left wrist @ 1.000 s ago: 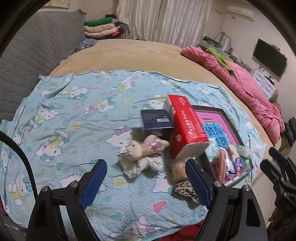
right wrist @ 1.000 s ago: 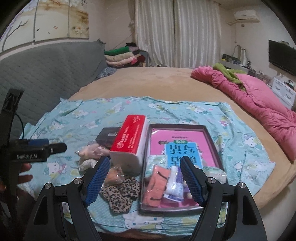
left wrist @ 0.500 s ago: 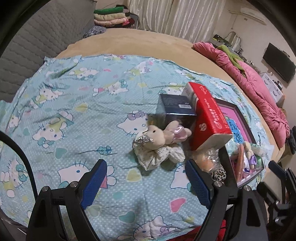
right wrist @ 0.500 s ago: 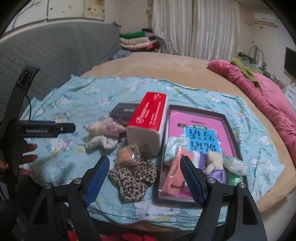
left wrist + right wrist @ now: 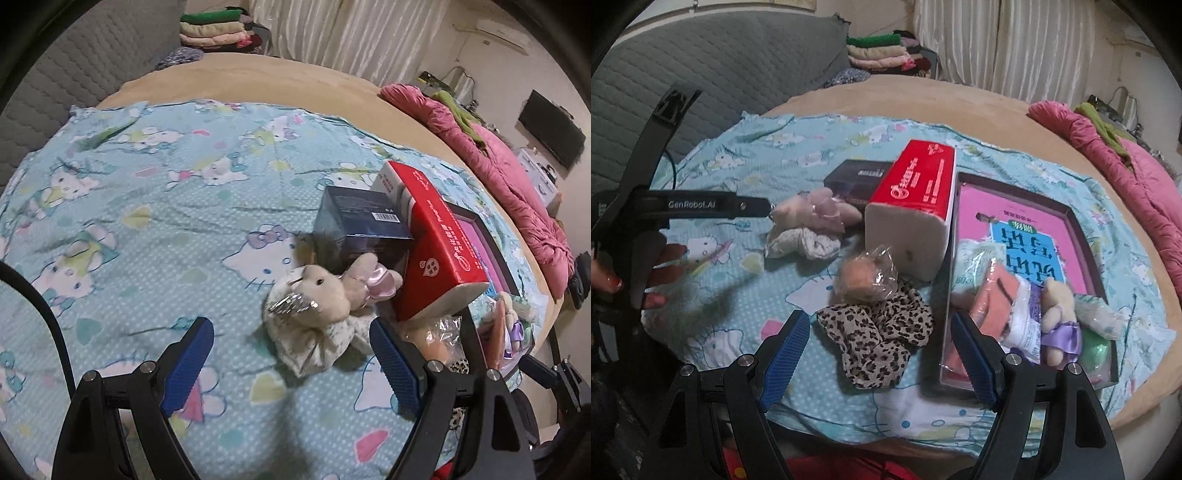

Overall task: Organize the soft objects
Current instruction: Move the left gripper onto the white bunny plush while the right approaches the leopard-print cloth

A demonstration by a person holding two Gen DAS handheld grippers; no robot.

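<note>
Both grippers hang over the near edge of a bed covered by a blue cat-print sheet, jaws spread wide and holding nothing. The left gripper points at a small plush rabbit lying on a white scrunchie, just beside a dark box and a red tissue pack. The right gripper frames a leopard-print scrunchie, which touches a plastic-wrapped peach plush in front of the tissue pack. At the sheet's right side sits a dark tray with a pink book, holding a coral cloth item, a small plush bear in purple and other wrapped soft things at its near end.
</note>
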